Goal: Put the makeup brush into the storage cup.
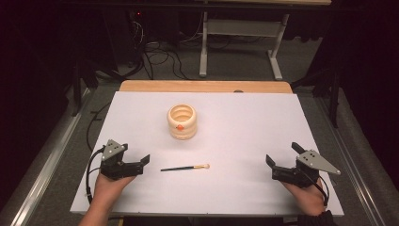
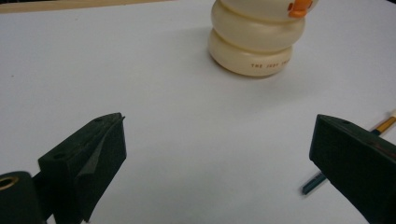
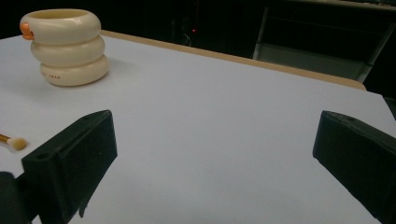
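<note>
A cream holder made of stacked rings, with an orange spot on its side, stands upright mid-table. In front of it a thin brush with a dark handle and a pale tip lies flat on the white sheet. My left gripper rests open at the near left, with the brush's handle end just to its right. The left gripper view looks between the open jaws of the left gripper at the holder, with the brush behind the right jaw. My right gripper sits open at the near right, holding nothing. The right gripper view, past the right gripper, has the holder and the brush tip at its left.
The white sheet covers a wooden table whose far edge shows. Beyond it are a dark floor, cables and a grey table frame. A metal rail runs along the left side.
</note>
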